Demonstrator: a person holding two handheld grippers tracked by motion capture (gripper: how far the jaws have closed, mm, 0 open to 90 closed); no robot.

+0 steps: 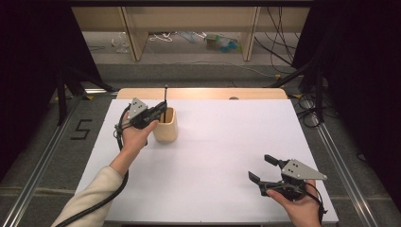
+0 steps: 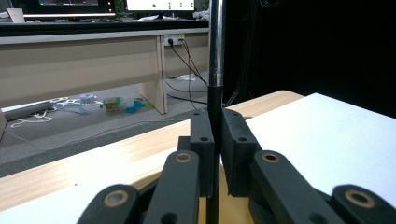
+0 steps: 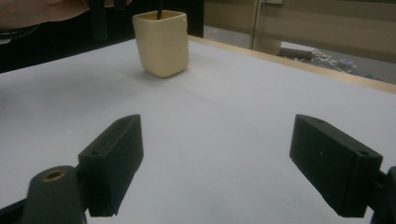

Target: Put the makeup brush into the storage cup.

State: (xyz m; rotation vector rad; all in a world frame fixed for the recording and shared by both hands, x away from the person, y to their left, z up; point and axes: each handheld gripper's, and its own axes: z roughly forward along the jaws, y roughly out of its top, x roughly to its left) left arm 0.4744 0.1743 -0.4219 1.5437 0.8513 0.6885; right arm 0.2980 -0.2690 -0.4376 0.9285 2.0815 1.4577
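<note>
Tools number two: the right tool, nearest, hovers low over the white worktop with jaws spread wide and empty. Farther off, the left tool pinches one black pen upright in one cream cup.
</note>
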